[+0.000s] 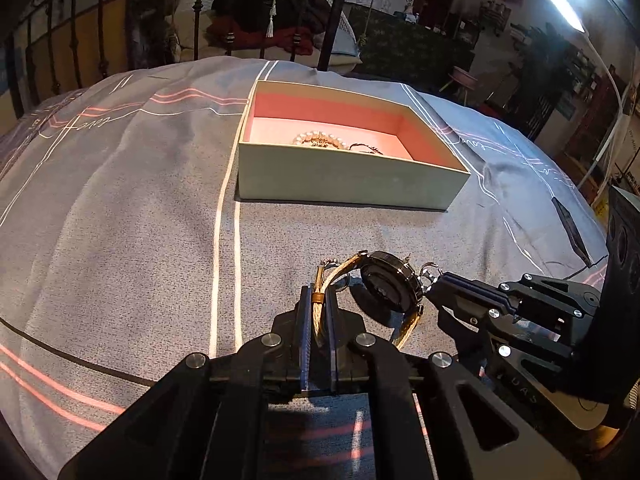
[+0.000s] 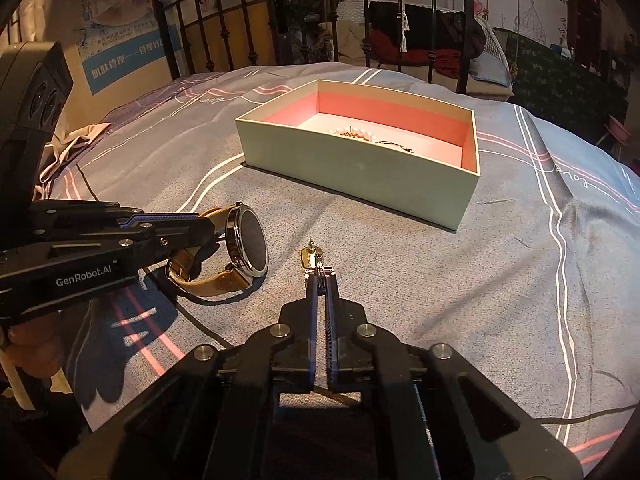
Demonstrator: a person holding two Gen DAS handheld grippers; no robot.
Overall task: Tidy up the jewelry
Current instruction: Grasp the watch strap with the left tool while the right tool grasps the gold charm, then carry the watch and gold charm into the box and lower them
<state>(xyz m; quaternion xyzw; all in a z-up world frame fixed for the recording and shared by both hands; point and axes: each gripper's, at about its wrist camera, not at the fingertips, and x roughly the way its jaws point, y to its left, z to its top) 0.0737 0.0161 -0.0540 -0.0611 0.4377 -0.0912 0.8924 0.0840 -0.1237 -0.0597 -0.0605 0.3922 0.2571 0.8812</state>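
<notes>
open bedspread [image 2: 400, 280] around box [image 2: 360, 184]

A bedroom: a quilted bed [image 1: 120, 200] with an iron bedstead [image 2: 248, 40] and pillows [image 1: 192, 24].

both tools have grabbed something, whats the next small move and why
Probably lift both and carry them to the open box. The left tool is shut on the watch strap, the right tool on a small earring, and a pearl bracelet already lies inside.

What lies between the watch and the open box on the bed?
Only bare bedspread separates the watch from the box; the right wrist view shows it best.
</notes>
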